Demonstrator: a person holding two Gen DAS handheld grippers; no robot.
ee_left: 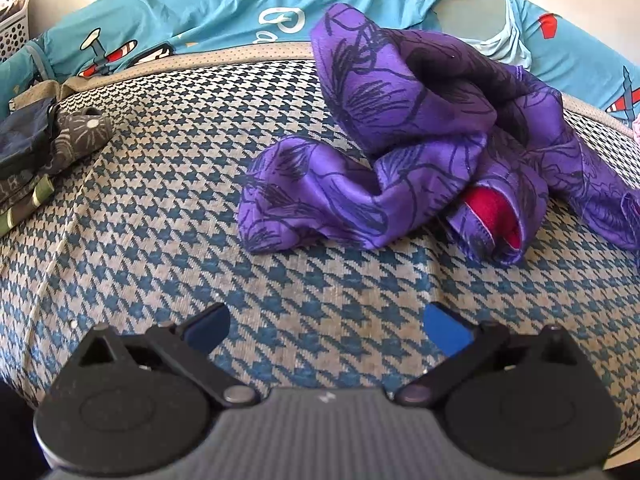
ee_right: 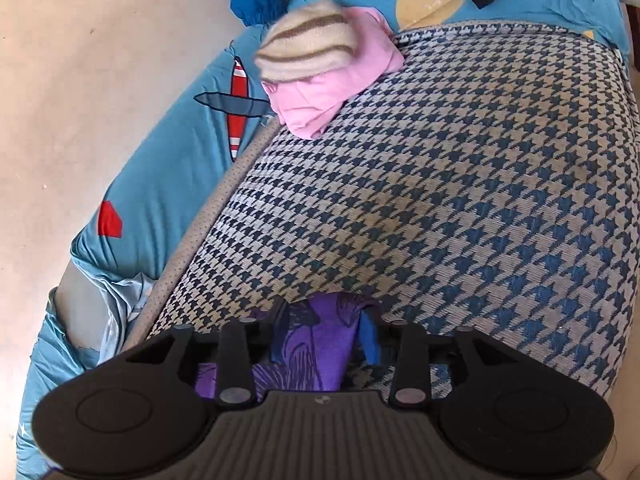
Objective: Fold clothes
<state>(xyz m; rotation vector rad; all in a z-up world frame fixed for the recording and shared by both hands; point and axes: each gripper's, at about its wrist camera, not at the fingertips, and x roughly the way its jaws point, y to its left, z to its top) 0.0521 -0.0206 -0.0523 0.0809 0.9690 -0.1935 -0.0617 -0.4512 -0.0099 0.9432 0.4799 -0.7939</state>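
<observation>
A crumpled purple garment [ee_left: 420, 140] with dark line drawings and a red inner patch [ee_left: 492, 212] lies bunched on the houndstooth mat [ee_left: 180, 200]. My left gripper [ee_left: 326, 328] hovers over the mat just short of it, open, with nothing between its blue pads [ee_left: 446, 328]. In the right wrist view a fold of the same purple garment [ee_right: 316, 356] sits between the fingers of my right gripper [ee_right: 324, 336]. Those jaws stand partly apart and the pads do not clamp the cloth.
Dark folded clothes [ee_left: 36, 152] are stacked at the mat's left edge, by a white perforated basket [ee_left: 12, 28]. A pink garment [ee_right: 340, 76] and a striped beige hat [ee_right: 308, 44] lie at the mat's far corner. A blue cartoon sheet [ee_left: 200, 12] surrounds the mat; pale floor [ee_right: 80, 80] lies beyond.
</observation>
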